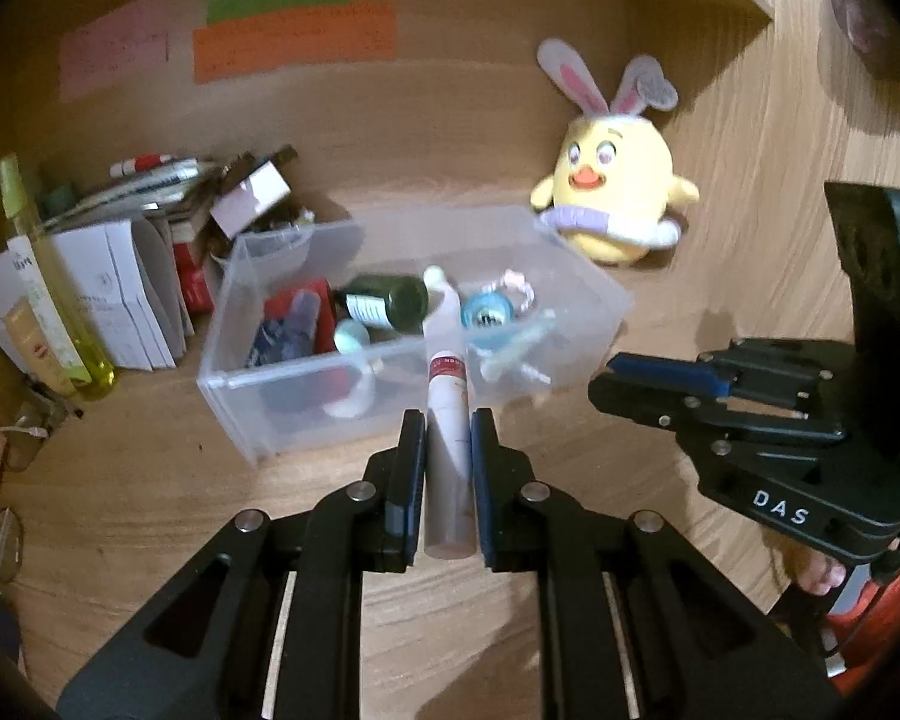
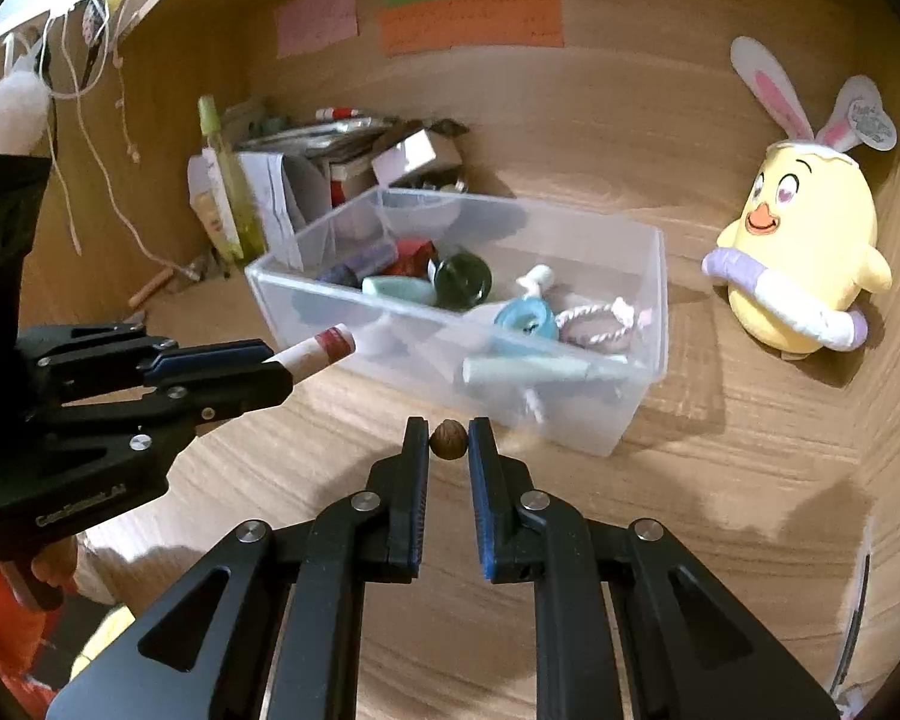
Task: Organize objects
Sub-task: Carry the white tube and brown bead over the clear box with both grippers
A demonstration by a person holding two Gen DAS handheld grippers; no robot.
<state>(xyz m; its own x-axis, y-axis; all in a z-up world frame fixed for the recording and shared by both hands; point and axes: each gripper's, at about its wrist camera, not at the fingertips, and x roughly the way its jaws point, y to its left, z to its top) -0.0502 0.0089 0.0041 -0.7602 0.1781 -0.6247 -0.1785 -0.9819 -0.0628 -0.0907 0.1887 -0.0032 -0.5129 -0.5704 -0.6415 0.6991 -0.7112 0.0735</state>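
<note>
My left gripper (image 1: 448,426) is shut on a white tube with a red band (image 1: 447,420), held just in front of the clear plastic bin (image 1: 270,414). The tube (image 2: 312,354) and left gripper (image 2: 270,369) also show in the right wrist view. My right gripper (image 2: 448,429) is shut on a small brown nut (image 2: 448,439) near the bin's (image 2: 642,396) front wall; it also shows in the left wrist view (image 1: 612,375). The bin holds a dark green bottle (image 1: 390,303), a blue round item (image 2: 525,319) and other small things.
A yellow plush chick with rabbit ears (image 1: 615,192) stands right of the bin (image 2: 804,264). White boxes and papers (image 1: 120,294) and a yellow-green bottle (image 1: 48,276) crowd the back left corner. Coloured notes (image 1: 294,36) hang on the wooden back wall.
</note>
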